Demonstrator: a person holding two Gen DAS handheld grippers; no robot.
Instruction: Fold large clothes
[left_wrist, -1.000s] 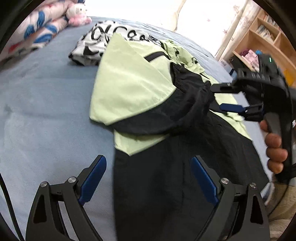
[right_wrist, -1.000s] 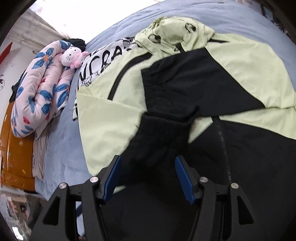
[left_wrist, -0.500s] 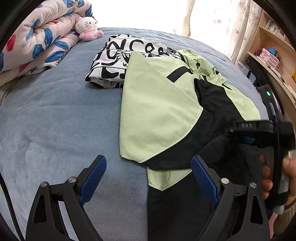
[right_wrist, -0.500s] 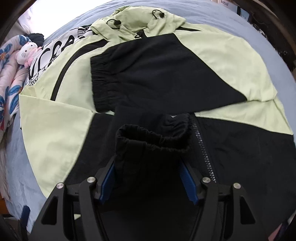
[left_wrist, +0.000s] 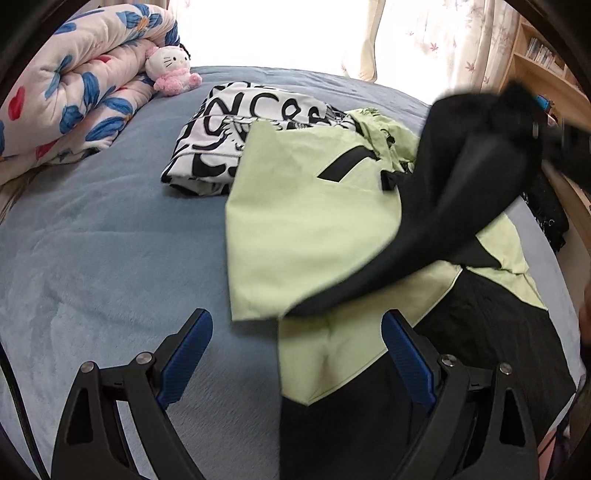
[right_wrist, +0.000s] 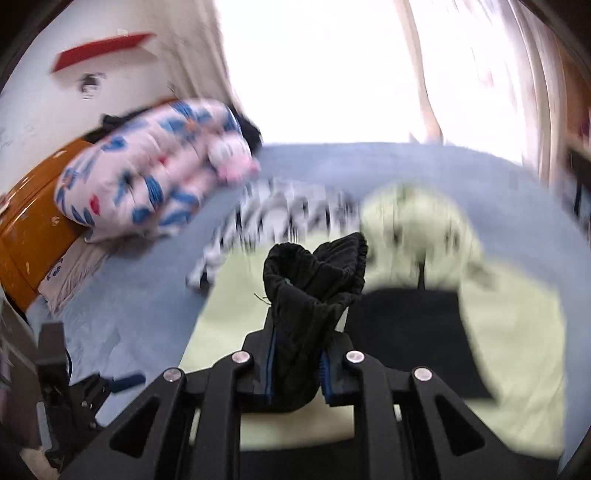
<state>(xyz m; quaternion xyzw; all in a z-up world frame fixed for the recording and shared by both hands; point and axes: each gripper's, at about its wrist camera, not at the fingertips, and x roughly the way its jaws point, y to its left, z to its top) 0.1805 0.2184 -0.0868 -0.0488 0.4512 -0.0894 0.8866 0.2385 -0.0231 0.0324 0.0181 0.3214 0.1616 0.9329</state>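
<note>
A light-green and black jacket (left_wrist: 306, 229) lies spread on the blue bed cover (left_wrist: 92, 258). Its black sleeve (left_wrist: 454, 206) rises off the jacket toward the upper right in the left wrist view, blurred by motion. In the right wrist view my right gripper (right_wrist: 297, 354) is closing, and its pads press on that sleeve just below the elastic cuff (right_wrist: 314, 273), which sticks up past the fingers. My left gripper (left_wrist: 295, 321) stands open above the jacket's near left edge, with nothing between its fingers.
A folded black-and-white printed garment (left_wrist: 236, 136) lies beyond the jacket. A rolled floral quilt (left_wrist: 74, 99) and a pink plush toy (left_wrist: 170, 70) sit at the far left. A wooden bookshelf (left_wrist: 543, 62) stands to the right and curtains hang at the back.
The right gripper has closed on the black sleeve's cuff and lifted it off the jacket, tipping upward. The left gripper has drifted a little and stays open.
</note>
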